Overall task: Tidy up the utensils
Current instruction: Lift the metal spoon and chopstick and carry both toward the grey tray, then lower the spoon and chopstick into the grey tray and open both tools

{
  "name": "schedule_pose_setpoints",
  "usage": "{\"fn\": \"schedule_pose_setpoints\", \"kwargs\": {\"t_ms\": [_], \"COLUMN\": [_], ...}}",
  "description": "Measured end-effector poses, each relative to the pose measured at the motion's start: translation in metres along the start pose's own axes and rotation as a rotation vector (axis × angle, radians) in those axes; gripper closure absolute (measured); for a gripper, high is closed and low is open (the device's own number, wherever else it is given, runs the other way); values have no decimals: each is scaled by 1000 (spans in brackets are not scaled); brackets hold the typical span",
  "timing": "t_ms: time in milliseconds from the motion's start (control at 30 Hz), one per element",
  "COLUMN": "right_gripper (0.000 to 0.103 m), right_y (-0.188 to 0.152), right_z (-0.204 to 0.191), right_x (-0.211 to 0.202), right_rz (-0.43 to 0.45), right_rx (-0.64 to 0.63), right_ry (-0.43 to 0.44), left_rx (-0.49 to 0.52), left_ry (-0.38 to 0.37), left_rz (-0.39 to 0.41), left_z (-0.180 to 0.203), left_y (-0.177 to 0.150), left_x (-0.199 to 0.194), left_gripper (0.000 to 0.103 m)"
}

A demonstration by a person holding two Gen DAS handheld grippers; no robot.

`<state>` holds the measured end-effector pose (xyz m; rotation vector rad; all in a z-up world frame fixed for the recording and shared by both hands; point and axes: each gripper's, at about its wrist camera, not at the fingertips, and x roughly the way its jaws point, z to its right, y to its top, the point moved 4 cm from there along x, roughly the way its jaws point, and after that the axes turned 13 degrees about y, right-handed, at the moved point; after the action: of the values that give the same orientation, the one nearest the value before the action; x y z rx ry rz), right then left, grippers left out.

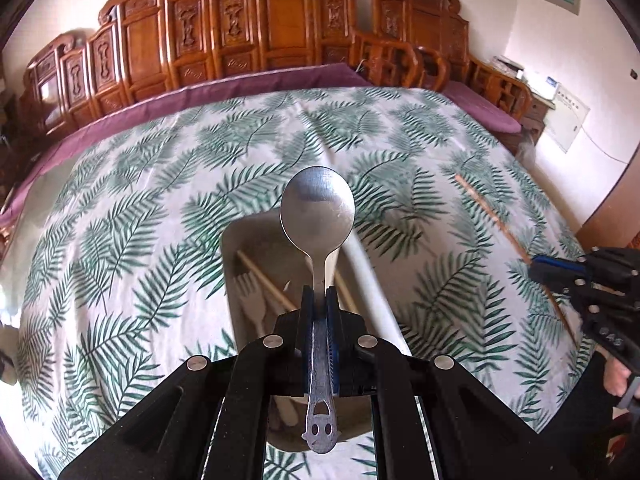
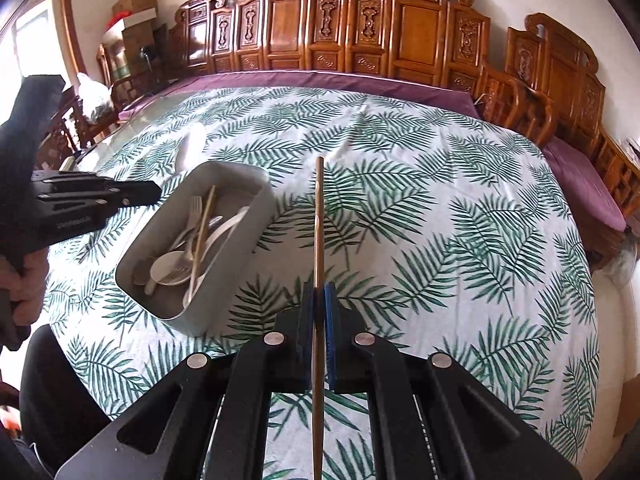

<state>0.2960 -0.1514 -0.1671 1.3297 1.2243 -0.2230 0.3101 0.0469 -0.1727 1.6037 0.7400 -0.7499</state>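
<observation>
Utensil sorting — both grippers loaded.
Left gripper (image 1: 320, 296) clamped on metal spoon (image 1: 318, 212), above grey bin (image 2: 256, 184); right gripper (image 2: 319, 294) clamped on wooden chopstick (image 2: 319, 220) — beside bin.

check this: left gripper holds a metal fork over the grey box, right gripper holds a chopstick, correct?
Not quite. The left gripper is shut on a metal spoon, not a fork; the left wrist view shows its round bowl above the grey box. The rest stands: the right gripper is shut on a chopstick.
</observation>
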Motion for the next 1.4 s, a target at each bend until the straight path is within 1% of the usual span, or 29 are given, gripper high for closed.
{"fn": "schedule_pose_setpoints", "kwargs": {"t_ms": [200,567,800,867,900,933,1033,1233,1267,1333,1400], "right_gripper": [97,97,97,97,97,97,97,97,97,97,97], "right_y": [2,2,8,12,15,17,26,42,44,46,48], "right_z": [-10,-17,-26,-30,-32,-34,-45,-66,-68,-73,-78], "right_x": [7,19,29,34,36,39,50,76,81,89,97], "right_rz": [-15,-44,-51,-52,-52,-51,-52,-63,-65,-71,-75], "right_rx": [-14,-19,-24,-20,-18,-17,-13,2,11,29,40], "right_ry": [12,26,45,60,68,74,107,156,166,184,192], "left_rx": [-8,-24,-38,-41,-46,-50,-72,-112,-114,-120,-124], "left_ry": [16,22,14,16,23,26,34,54,59,71,83], "left_rz": [-63,-124,-87,-76,-64,-56,-29,12,19,40,55], "left_z": [-7,-14,-19,-21,-24,-26,-37,-64,-68,-75,-81], "left_y": [-13,-20,-19,-18,-18,-17,-15,-18,-18,-18,-19], "left_x": [31,59,47,42,37,35,24,3,0,-7,-12], "left_gripper": [97,97,97,95,91,85,74,72,70,56,54]}}
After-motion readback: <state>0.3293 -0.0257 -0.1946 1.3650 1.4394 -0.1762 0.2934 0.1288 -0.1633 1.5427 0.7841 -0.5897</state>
